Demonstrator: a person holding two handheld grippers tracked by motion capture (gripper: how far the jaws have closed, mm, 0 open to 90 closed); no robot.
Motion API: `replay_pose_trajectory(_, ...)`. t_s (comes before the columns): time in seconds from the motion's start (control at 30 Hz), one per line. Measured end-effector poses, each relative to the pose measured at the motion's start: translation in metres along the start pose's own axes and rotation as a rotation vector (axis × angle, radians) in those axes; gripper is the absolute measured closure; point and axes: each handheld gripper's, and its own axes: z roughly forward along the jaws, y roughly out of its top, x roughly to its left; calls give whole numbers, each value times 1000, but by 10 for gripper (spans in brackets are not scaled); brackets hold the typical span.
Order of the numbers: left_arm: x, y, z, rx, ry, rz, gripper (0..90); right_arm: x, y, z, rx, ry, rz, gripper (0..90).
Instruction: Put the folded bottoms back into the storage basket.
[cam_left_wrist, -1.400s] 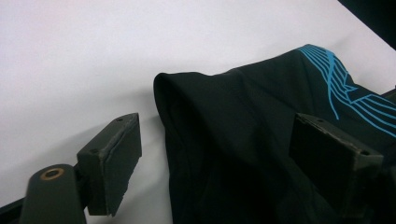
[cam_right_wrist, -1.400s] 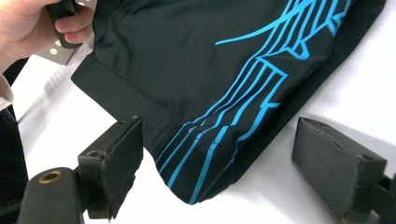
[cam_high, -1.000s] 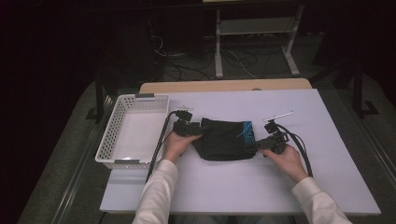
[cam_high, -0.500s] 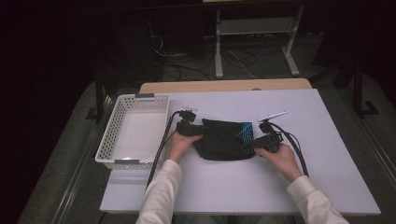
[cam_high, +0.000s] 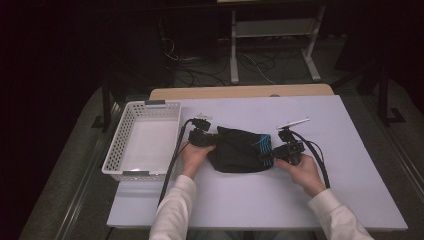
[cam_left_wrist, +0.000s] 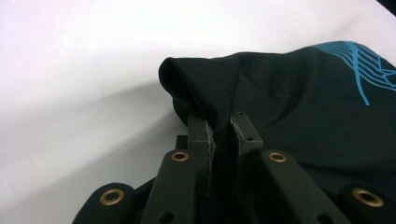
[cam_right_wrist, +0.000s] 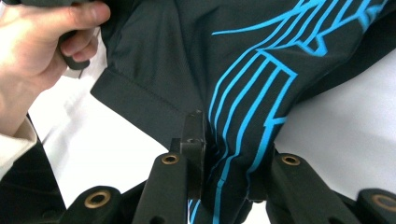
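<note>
Black garment (cam_high: 240, 156) with a blue line print lies bunched near the middle of the white table (cam_high: 350, 200), held between my two tools. Starting at the left: a white slotted basket (cam_high: 131, 170) stands at the table's left edge, empty, just beside my left hand. My left gripper (cam_high: 202, 139) pinches the garment's left end; in the left gripper view its jaws stand together on a raised fold of the cloth (cam_left_wrist: 205, 88), which I judge a hold for drawing that end up and over. The garment's middle rests slack on the table. At the right, my right gripper (cam_high: 272, 153) bites the printed end; in the right gripper view the jaws are clamped on the fabric with the blue print (cam_right_wrist: 252, 93) running down between them, close to a hemmed edge (cam_right_wrist: 135, 107). Holding both ends lets me fold or lift the piece evenly, in my judgement. Open room: bare tabletop lies ahead of and behind the garment and to its right; the basket wall limits travel leftward, and both cables trail clear of the cloth.
</note>
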Motion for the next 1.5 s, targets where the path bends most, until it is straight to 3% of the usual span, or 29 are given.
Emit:
replay_pose_trajectory(0.63,-13,10,-30,-68,-2,-3,804,24,0,-21,-52,2,-49,742)
replay_pose_trajectory(1.07,-21,29,-51,-91,5,18,804,44,10,-42,-91,-10,-101,742)
replay_pose_trajectory(1.5,-30,45,-64,-99,9,53,803,53,15,-55,-113,-17,-125,742)
